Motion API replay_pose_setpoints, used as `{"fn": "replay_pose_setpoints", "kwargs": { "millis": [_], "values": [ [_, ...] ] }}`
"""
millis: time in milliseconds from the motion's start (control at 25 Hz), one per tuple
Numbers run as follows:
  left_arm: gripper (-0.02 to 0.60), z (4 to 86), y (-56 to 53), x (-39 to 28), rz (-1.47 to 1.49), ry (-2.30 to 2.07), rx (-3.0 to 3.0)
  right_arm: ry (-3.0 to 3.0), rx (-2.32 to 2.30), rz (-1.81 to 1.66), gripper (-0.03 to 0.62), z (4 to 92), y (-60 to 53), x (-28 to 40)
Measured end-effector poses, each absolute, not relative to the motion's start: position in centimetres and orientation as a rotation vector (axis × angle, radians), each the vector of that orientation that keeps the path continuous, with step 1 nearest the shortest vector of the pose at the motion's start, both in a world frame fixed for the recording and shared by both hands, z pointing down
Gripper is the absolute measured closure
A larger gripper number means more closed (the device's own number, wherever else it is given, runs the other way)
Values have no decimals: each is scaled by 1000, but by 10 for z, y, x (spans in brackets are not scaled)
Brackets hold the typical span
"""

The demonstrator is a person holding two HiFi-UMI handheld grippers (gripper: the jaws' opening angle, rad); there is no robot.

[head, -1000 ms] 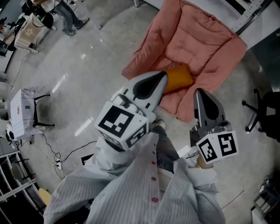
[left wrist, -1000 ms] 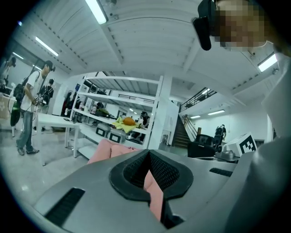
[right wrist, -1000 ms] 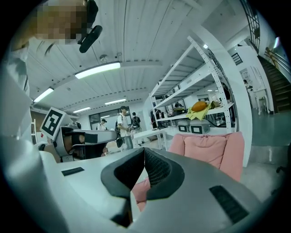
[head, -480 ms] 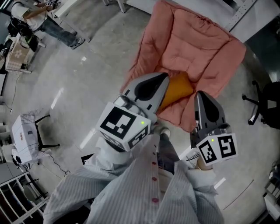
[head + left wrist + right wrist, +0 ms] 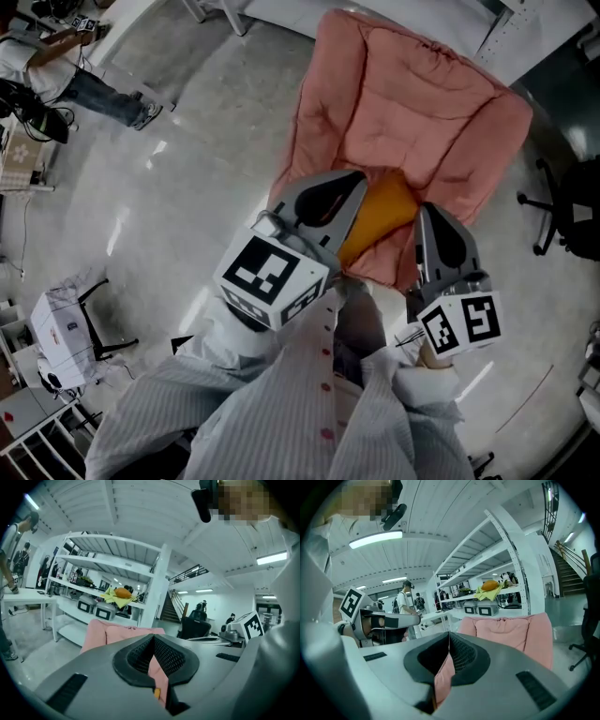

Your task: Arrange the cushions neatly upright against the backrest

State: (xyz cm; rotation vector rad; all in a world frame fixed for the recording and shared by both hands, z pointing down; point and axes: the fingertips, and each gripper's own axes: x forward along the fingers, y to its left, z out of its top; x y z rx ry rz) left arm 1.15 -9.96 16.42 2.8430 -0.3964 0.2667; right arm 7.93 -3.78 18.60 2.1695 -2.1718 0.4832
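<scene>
So: jaws closed on nothing, both sides; orange cushion (image 5: 386, 204) low on the pink floor chair (image 5: 314, 122).
Left gripper (image 5: 356, 180) has its jaws pressed together, nothing between them; right gripper (image 5: 427, 216) likewise (the pink in the gap behind each tip is just the chair beyond). In the head view the chair fills 12 to 1 o'clock, and the cushion lies at its near edge, between the two gripper tips, its left end hidden under the left gripper; contact there I can't tell. It sits well short of the backrest (image 5: 501, 632), not propped against it. Black office chair (image 5: 562, 211) at 3 o'clock, a person (image 5: 70, 80) at 10 o'clock, white shelving (image 5: 117, 569) behind the chair.
</scene>
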Motion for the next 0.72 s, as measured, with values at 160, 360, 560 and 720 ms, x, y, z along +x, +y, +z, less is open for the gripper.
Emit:
{"fn": "replay_pose_setpoints", "kwargs": {
  "millis": [160, 360, 560, 720],
  "values": [
    [572, 181, -110, 21, 301, -392, 2812, -2146, 2158, 521, 580, 200, -48, 92],
    [572, 200, -114, 35, 328, -426, 2773, -2141, 2118, 555, 581, 215, -53, 112],
    [572, 224, -117, 36, 362, -490, 2724, -2149, 2047, 587, 580, 233, -57, 124],
    [572, 251, -127, 31, 395, -548, 2666, -2133, 1998, 623, 580, 256, -64, 135]
  ]
}}
